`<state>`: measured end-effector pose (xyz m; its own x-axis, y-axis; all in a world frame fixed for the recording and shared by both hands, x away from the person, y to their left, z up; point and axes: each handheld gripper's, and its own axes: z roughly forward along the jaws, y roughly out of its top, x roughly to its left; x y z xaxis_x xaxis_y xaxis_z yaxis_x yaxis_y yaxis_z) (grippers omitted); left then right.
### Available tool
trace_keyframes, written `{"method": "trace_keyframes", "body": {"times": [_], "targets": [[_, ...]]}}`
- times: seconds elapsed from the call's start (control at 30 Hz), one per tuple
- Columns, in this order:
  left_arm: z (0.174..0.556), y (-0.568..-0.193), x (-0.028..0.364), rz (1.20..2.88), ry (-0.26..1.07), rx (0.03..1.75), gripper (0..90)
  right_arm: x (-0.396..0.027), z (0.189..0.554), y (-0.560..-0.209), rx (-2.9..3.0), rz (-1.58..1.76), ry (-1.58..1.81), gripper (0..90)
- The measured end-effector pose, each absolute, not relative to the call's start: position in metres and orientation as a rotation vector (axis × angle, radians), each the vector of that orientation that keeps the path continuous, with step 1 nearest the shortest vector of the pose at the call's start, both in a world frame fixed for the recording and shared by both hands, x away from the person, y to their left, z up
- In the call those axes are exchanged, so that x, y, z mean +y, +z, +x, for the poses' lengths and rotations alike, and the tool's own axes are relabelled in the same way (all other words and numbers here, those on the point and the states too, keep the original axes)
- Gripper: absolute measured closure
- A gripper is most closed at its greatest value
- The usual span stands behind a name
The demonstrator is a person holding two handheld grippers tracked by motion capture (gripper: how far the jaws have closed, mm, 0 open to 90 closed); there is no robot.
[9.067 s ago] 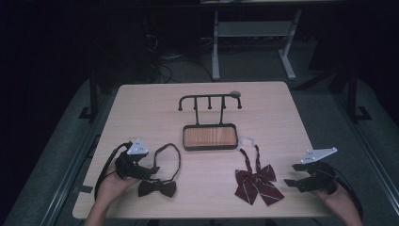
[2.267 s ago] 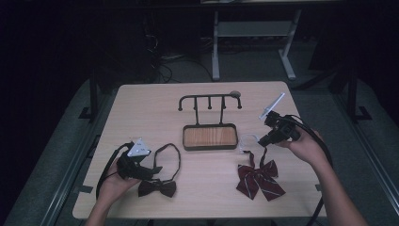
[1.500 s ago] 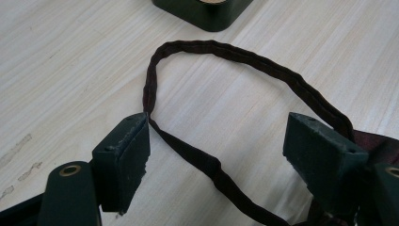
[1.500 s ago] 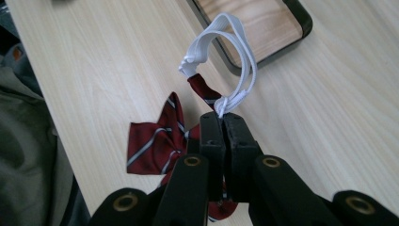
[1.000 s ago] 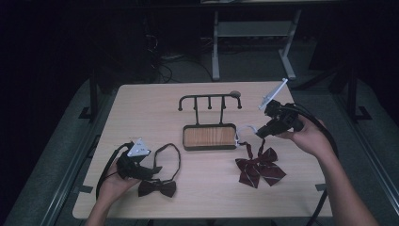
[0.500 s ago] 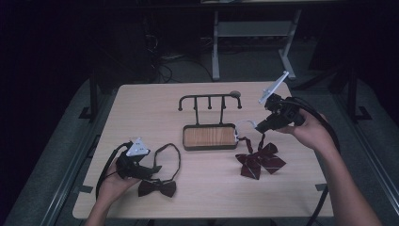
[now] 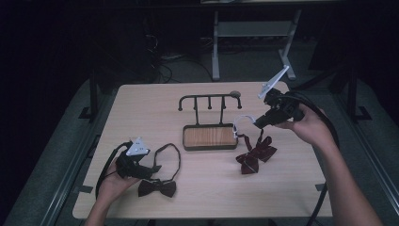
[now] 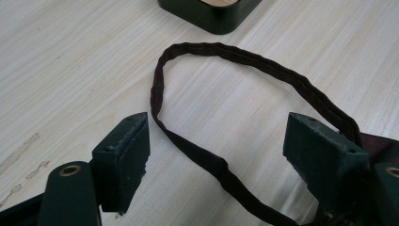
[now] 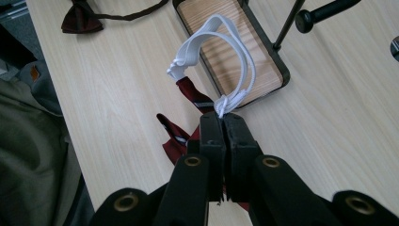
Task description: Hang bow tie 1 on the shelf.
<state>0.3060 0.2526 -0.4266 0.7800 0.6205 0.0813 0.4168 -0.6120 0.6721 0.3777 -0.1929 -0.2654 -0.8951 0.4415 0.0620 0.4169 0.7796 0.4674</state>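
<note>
A dark red striped bow tie [image 7: 256, 153] hangs by its white elastic band [image 7: 241, 122] just right of the stand, its lower end on or near the table. My right gripper [image 7: 257, 124] is shut on that band. In the right gripper view the closed jaws [image 9: 223, 123] pinch the white loop [image 9: 241, 59] above the stand's wooden base [image 9: 263, 70], and the red tie [image 9: 175, 141] dangles below. A dark brown bow tie [image 7: 157, 188] lies at the front left. My left gripper [image 7: 157, 168] rests open beside it; its strap [image 8: 207, 160] runs between the pads [image 8: 124, 150].
A black stand with a wooden base [image 7: 209, 136] and a rail of pegs [image 7: 209, 97] sits mid-table. One peg [image 9: 329, 9] juts out near the right gripper. A corner of the base [image 8: 211, 16] lies ahead of the left gripper. A person's trouser leg [image 9: 33, 155] is beside the table.
My right gripper left the front right, took the white band and lifted the red bow tie up and back toward the stand. The left gripper stayed where it was.
</note>
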Motion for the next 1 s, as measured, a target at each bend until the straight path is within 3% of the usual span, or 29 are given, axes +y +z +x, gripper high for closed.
{"method": "trace_keyframes", "body": {"times": [1.0], "targets": [[0.305,-0.425,0.254,2.305,0.413,0.765,23.8,-0.184,0.389,-0.247,2.905,0.702,0.725,87.4]]}}
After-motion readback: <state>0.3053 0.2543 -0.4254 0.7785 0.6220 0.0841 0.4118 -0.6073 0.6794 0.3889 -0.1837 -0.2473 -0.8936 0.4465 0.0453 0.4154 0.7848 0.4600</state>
